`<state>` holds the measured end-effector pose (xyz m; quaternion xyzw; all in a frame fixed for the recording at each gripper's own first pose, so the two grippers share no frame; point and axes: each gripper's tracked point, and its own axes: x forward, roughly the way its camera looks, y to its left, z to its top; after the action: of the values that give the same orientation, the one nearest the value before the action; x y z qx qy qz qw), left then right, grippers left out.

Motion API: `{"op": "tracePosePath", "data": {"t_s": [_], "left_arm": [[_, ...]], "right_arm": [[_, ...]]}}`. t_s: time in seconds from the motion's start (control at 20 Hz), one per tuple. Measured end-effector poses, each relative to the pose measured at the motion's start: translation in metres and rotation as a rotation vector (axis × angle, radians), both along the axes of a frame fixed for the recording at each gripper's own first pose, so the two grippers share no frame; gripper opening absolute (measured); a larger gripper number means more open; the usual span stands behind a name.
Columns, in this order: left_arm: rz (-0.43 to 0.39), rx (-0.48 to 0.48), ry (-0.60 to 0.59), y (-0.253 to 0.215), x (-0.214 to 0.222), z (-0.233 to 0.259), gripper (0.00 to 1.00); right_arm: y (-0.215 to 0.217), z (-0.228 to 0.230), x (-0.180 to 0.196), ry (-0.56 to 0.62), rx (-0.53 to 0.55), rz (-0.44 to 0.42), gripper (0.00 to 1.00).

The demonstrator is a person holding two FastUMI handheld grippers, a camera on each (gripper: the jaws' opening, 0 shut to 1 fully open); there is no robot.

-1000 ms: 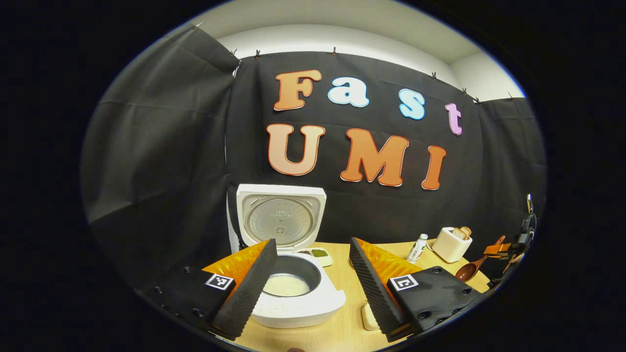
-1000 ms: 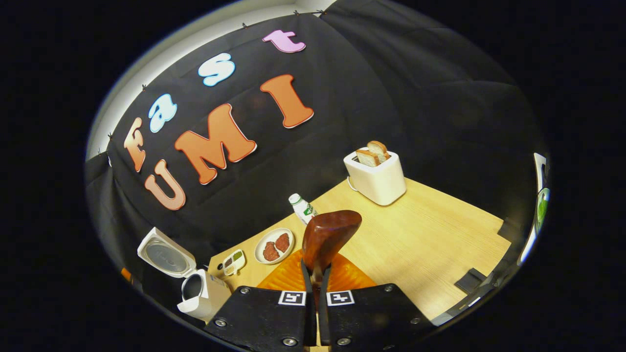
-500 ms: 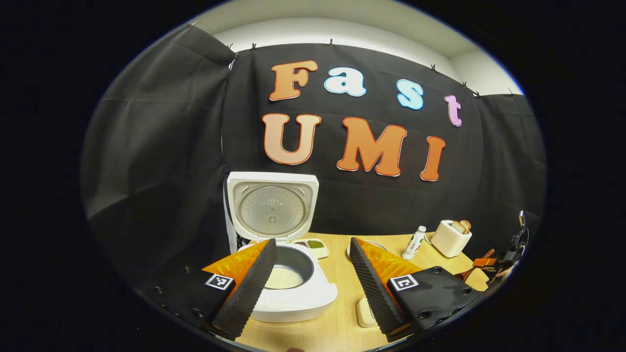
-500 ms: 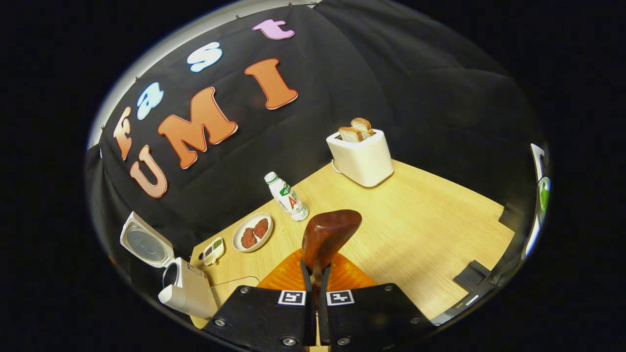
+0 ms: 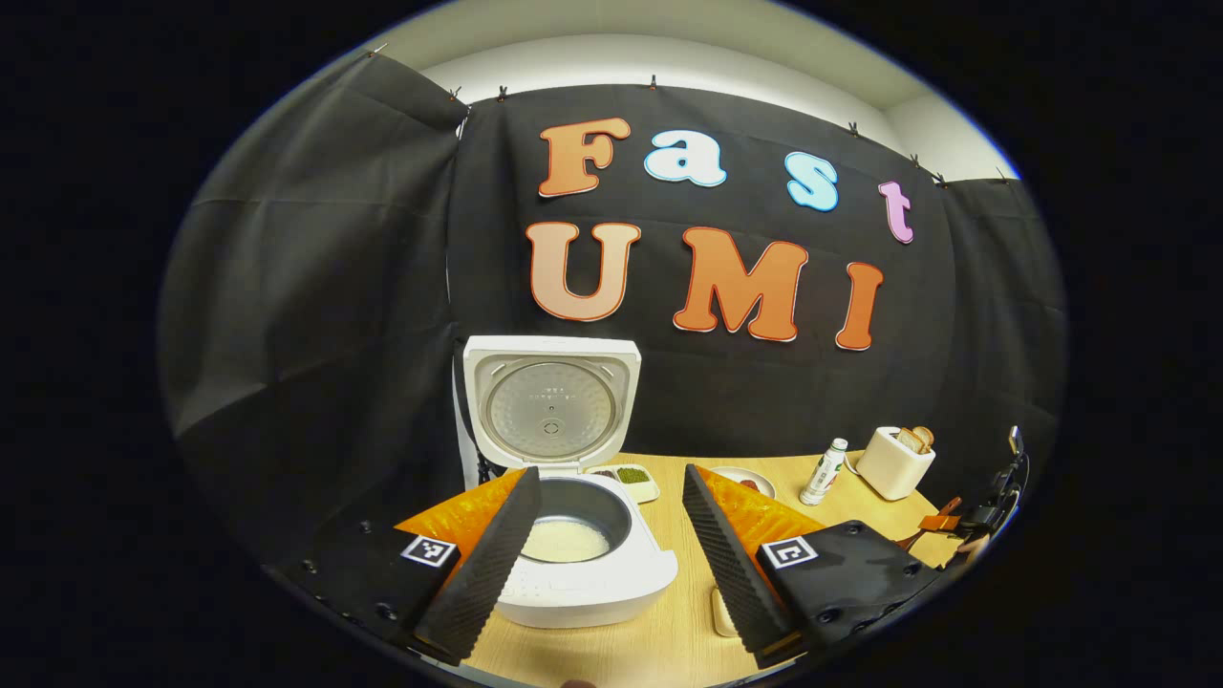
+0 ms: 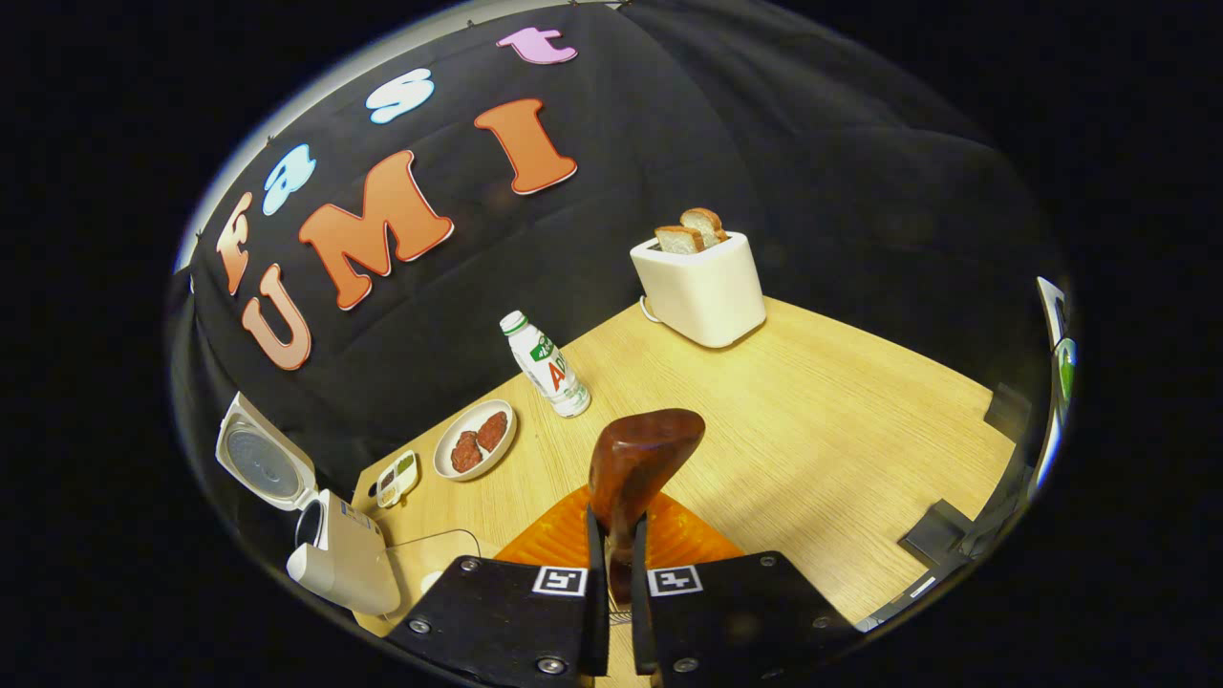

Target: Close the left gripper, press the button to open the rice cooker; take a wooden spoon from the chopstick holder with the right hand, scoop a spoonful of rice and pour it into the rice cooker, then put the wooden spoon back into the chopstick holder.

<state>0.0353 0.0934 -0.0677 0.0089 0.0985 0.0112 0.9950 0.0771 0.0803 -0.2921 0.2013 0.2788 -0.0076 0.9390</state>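
Right gripper view is showing the right claw (image 6: 611,583) clamping the handle of one wooden spoon (image 6: 638,465), both fingers pressing on it. The spoon's long axis is running forward along the fingers, bowl end pointing away from the camera and hanging above the counter (image 6: 841,401). Beyond it are standing one toaster (image 6: 700,287) carrying two bread slices, one bottle (image 6: 547,365), one plate (image 6: 475,440) bearing two reddish pieces, and one small divided dish (image 6: 396,477). Left gripper view is showing the left claw (image 5: 611,535) spread wide, gripping nothing, facing one rice cooker (image 5: 583,564) whose lid (image 5: 550,406) is standing upright, with white rice (image 5: 566,541) lying inside the pot.
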Motion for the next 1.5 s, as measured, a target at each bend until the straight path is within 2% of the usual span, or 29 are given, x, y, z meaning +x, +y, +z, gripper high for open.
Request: {"op": "tracePosePath", "data": {"t_s": [0.2, 0.3, 0.35, 0.4, 0.55, 0.9, 1.05, 1.25, 1.5], "left_arm": [[-0.002, 0.001, -0.001, 0.0, 0.003, 0.003, 1.0], [-0.008, 0.002, -0.004, -0.003, 0.005, 0.005, 1.0], [-0.011, 0.003, -0.007, -0.004, 0.007, 0.008, 1.0], [-0.015, 0.005, -0.012, -0.006, 0.009, 0.011, 1.0], [-0.026, 0.004, -0.031, -0.01, 0.013, 0.026, 1.0], [-0.05, 0.003, -0.029, -0.002, 0.048, 0.061, 1.0], [-0.022, 0.01, -0.049, 0.014, 0.081, 0.086, 1.0], [-0.015, -0.027, -0.012, 0.029, 0.127, 0.108, 1.0], [0.016, -0.002, 0.028, 0.052, 0.179, 0.126, 1.0]], "right_arm": [[0.001, -0.017, -0.006, 0.037, -0.006, 0.011, 0.13], [0.001, -0.012, -0.006, 0.025, 0.008, 0.005, 0.17], [-0.003, -0.012, -0.005, 0.026, -0.009, -0.003, 0.24], [-0.007, -0.012, -0.005, 0.022, -0.028, -0.007, 0.33], [-0.018, -0.009, -0.009, 0.023, -0.099, -0.026, 0.94], [-0.041, 0.047, -0.024, -0.048, -0.236, -0.096, 0.95], [-0.041, 0.076, -0.028, -0.096, -0.246, -0.119, 0.95], [-0.037, 0.104, -0.034, -0.149, -0.248, -0.141, 0.95], [-0.026, 0.134, -0.045, -0.205, -0.286, -0.124, 0.95]]}}
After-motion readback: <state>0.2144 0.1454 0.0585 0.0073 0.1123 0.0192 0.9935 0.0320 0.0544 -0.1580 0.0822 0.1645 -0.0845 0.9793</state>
